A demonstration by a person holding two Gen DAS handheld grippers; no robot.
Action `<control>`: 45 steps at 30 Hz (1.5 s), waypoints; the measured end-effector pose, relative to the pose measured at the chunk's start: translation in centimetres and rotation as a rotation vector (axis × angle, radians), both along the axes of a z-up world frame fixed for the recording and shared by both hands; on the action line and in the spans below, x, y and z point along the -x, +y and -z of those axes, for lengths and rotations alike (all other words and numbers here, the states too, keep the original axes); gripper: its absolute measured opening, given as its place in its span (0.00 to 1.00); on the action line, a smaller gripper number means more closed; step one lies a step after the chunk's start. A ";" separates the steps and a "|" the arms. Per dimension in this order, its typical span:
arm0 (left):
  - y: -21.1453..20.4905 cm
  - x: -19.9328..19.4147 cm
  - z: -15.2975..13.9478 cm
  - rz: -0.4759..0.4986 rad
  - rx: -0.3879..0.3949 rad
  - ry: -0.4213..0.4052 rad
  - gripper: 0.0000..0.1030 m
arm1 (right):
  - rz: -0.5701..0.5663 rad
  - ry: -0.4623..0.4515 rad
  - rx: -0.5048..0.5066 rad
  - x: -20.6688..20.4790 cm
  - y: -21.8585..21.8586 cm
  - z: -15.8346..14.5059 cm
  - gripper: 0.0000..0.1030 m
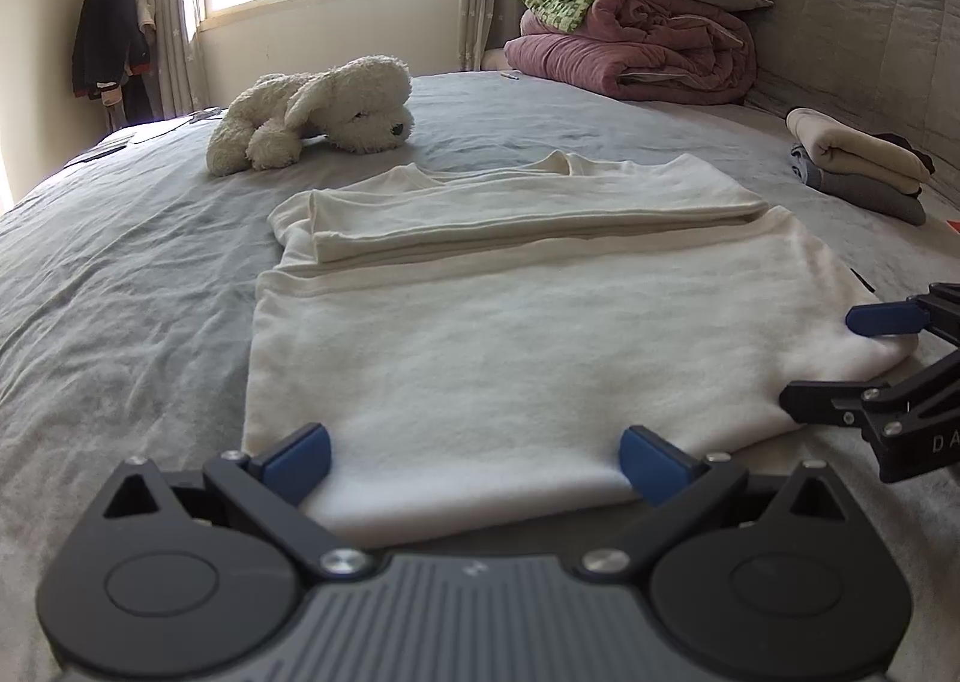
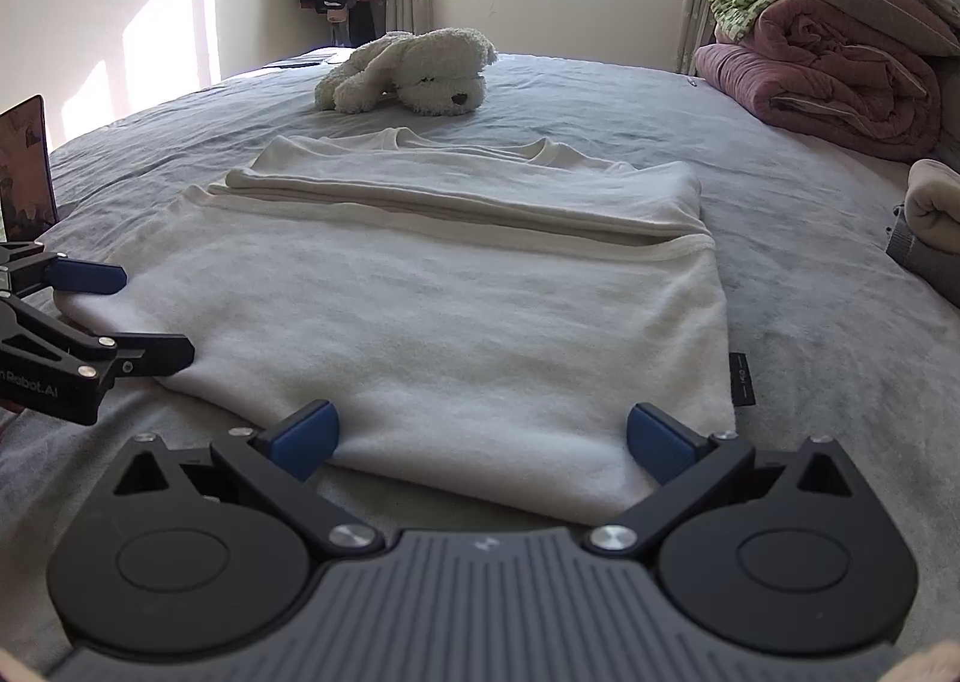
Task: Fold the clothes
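Left wrist view showed the left gripper [image 1: 474, 457] w/ jaws spread wide, straddling the near hem of the white shirt [image 1: 540, 334], nothing pinched yet. Right gripper [image 2: 480, 442] was likewise apart at the same hem, nearer the other corner. Shirt lay flat on the grey bed [image 1: 120, 262], sleeves already folded across the upper part, collar toward the plush dog [image 1: 324, 112].

Risks, as I judged them: pads could close on the bedsheet along w/ the hem, dragging the sheet up. Grabbing only the top layer would let the lower one sag & skew the fold. Uneven lift btwn the two grippers could slide the folded sleeves off. Soft knit probably stretches, so corners may not line up.
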State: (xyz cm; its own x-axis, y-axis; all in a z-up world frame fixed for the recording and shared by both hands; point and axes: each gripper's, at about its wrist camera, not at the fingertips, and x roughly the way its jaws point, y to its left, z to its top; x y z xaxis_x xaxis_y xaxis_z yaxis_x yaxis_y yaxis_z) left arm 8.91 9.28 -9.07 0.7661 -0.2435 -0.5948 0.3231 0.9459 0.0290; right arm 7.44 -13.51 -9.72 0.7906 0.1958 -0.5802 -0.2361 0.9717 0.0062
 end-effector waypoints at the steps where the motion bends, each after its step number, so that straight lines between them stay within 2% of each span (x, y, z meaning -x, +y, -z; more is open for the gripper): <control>1: 0.0 0.0 0.0 0.001 0.004 0.002 1.00 | -0.001 0.001 0.000 -0.1 0.0 0.0 1.00; 7: 0.2 -0.1 0.0 0.002 0.019 0.008 1.00 | -0.006 0.001 -0.017 0.1 -0.2 -0.1 1.00; 12: 1.1 -0.3 -0.3 0.008 0.080 0.025 1.00 | -0.028 0.010 -0.041 0.1 -0.7 -0.3 1.00; 16: 1.7 -0.6 -0.8 0.034 0.099 0.049 1.00 | -0.081 0.036 -0.026 0.1 -1.1 -0.6 1.00; 21: 2.9 -0.7 -1.5 0.058 0.123 0.094 1.00 | -0.118 0.074 -0.056 0.4 -2.2 -1.2 1.00; 29: 6.8 0.0 -2.7 0.071 0.280 0.164 1.00 | -0.111 0.108 -0.222 1.9 -7.0 -3.1 1.00; 35: 10.1 0.0 -2.6 0.016 0.342 0.255 1.00 | 0.005 0.187 -0.413 2.2 -11.8 -3.1 1.00; 39: 12.2 -0.3 -2.1 0.003 0.467 0.303 1.00 | 0.085 0.257 -0.606 1.9 -14.5 -2.3 1.00; 45: 16.9 -1.7 0.2 -0.082 0.919 0.459 1.00 | 0.194 0.336 -0.880 1.7 -17.1 -1.6 1.00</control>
